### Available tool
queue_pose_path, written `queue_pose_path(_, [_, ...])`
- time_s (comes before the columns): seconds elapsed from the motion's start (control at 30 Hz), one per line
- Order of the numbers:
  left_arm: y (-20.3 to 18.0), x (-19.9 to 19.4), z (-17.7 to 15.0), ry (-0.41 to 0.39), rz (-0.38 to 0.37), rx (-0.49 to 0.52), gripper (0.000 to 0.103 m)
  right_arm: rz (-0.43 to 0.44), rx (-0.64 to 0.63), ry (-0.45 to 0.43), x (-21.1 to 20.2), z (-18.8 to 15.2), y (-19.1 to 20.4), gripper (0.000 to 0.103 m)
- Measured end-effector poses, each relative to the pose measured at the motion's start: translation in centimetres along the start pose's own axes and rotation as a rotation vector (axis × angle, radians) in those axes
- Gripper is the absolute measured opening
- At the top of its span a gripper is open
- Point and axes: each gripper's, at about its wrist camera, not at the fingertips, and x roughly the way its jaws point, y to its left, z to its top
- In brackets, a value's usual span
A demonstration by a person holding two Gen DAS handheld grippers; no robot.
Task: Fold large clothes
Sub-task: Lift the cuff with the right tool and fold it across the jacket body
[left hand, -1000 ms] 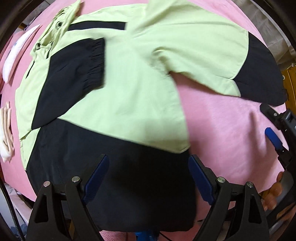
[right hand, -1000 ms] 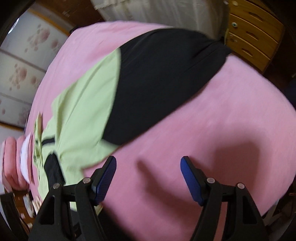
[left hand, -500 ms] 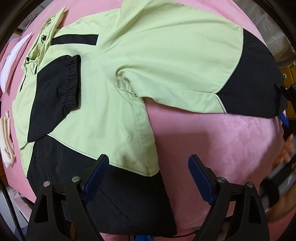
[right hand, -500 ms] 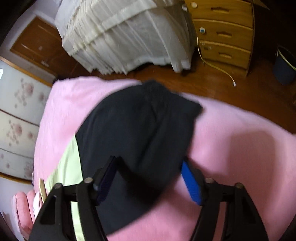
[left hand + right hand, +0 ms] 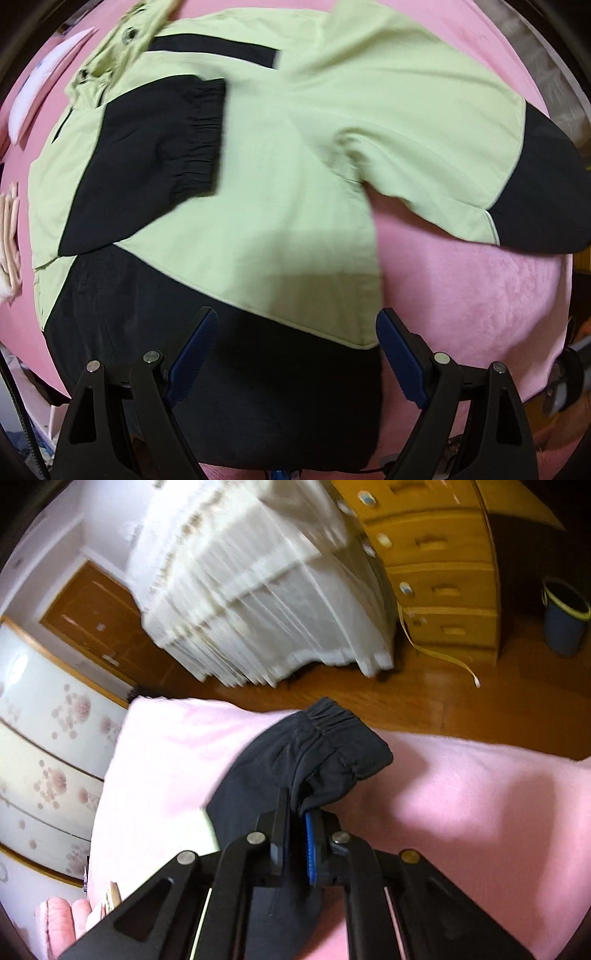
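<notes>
Left wrist view: a light green and black jacket [image 5: 258, 184] lies spread on a pink bedcover [image 5: 480, 295], filling the frame from upper left to right edge; its cloth is thin and smooth, with a black lower panel, a black chest stripe and snap buttons at the collar in the upper left. One sleeve is folded across the body at centre left, its black gathered cuff [image 5: 199, 136] ribbed; the other sleeve runs out to the right. The left gripper [image 5: 295, 354] hovers above the black hem, its blue ridged pads wide apart with nothing between them. Right wrist view: the right gripper [image 5: 299, 834], its jaws having just closed, pinches the black sleeve end [image 5: 314, 760] at frame centre, elastic cuff puckered, over the fleecy bedcover; behind, a pleated white curtain [image 5: 258, 590] and wooden drawers [image 5: 443, 572] at upper right
</notes>
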Motion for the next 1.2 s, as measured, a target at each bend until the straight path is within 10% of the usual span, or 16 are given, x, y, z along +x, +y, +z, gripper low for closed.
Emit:
queue_pose_path(0.3, [9.2, -0.9, -1.6, -0.044, -0.057, -0.062, 0.086, 0.222, -0.269, -0.136, -7.9, -3.2, 12.4, 0.005])
queue_pose_path(0.5, [16.5, -2.3, -3.0, -0.115, -0.072, -0.077, 0.086, 0.364, -0.507, -0.156, -12.0, -11.3, 22.2, 0.005])
queue_pose_path(0.73, [27.9, -2.3, -4.0, -0.176, -0.080, -0.151, 0.086, 0.435, -0.647, 0.074, -10.1, -24.2, 28.4, 0.006])
queue_pose_path(0.97, [34.6, 0.3, -3.8, -0.160, -0.077, -0.145, 0.086, 0.288, -0.801, 0.346, -2.4, -37.6, 28.9, 0.014])
queue_pose_path(1.2, [37.1, 1.8, -2.5, -0.169, -0.099, -0.133, 0.086, 0.323, -0.724, 0.476, -2.6, -40.3, 27.8, 0.061])
